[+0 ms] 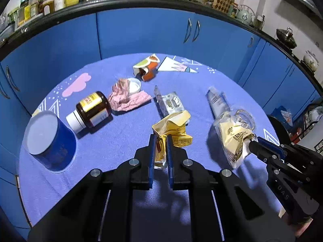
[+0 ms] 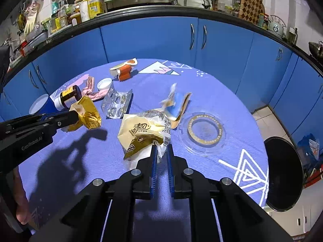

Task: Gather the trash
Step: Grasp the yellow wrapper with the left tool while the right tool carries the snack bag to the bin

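In the left wrist view, the left tongs [image 1: 160, 139] were seen clenched on a crumpled yellow wrapper [image 1: 173, 130], which was lifted slightly over the purple tabletop [image 1: 121, 137]. At the right edge, the right tongs [image 1: 254, 140] were seen gripping the corner of a pale snack bag [image 1: 234, 139]. A brown jar [image 1: 90, 110] lay on its side near a blue tub [image 1: 50, 141] standing at the left. A pink cloth [image 1: 127, 96] was spread just beyond the jar, with a white lid [image 1: 134, 84] touching it. A pill sheet [image 1: 171, 104] lay behind the yellow wrapper, and an orange carton [image 1: 146, 67] lay tipped over toward the far edge. A grey sachet [image 1: 217, 100] lay beyond the snack bag.

In the right wrist view, the right tongs [image 2: 160, 148] were seen closed on the lower edge of the snack bag [image 2: 141, 133], the bag resting on the tabletop [image 2: 201, 92]. The left tongs [image 2: 75, 117] entered from the left, pinching the yellow wrapper [image 2: 86, 113] above its shadow. A clear lid [image 2: 203, 130] with a gold ring lay just right of the bag. The pill sheet [image 2: 117, 103] lay between the wrapper and the bag. A black bin [image 2: 282, 173] stood beside the tabletop at the right.
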A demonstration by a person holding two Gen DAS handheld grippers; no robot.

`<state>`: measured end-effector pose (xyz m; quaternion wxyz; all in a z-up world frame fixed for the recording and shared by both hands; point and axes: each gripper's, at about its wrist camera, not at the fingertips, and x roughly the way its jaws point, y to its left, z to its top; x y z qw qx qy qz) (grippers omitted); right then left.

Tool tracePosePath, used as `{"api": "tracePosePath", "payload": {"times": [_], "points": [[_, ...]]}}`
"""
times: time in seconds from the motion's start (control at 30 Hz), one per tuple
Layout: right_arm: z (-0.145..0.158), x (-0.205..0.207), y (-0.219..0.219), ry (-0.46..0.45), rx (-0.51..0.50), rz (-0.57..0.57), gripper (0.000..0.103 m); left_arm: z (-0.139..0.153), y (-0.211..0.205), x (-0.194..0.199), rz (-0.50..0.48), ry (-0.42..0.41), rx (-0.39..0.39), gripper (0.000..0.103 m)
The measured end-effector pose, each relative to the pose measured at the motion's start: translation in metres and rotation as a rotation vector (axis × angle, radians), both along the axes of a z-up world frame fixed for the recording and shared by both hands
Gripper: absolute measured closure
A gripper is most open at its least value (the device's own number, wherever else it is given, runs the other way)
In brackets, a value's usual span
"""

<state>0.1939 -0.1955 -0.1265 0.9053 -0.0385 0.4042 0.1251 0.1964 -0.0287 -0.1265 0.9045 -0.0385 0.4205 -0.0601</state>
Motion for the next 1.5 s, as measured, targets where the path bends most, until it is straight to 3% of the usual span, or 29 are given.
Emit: {"api": "tracePosePath", "payload": {"times": [0.6, 0.93, 1.5], "points": [[0.043, -0.028, -0.036, -0.102, 0.003, -0.058, 0.093, 0.040, -0.041, -0.019, -0.070, -0.078, 0.003, 0.092], [0.055, -0.036, -0.074, -0.136, -0.003, -0.130, 0.093, 0.060, -0.091, -0.019, -0.162, -0.118, 0.012, 0.092], [0.061, -0.042, -0.155, -0.174, -0.046, -0.270, 0.093, 0.065, -0.185, -0.004, -0.308, -0.114, 0.040, 0.092]]}}
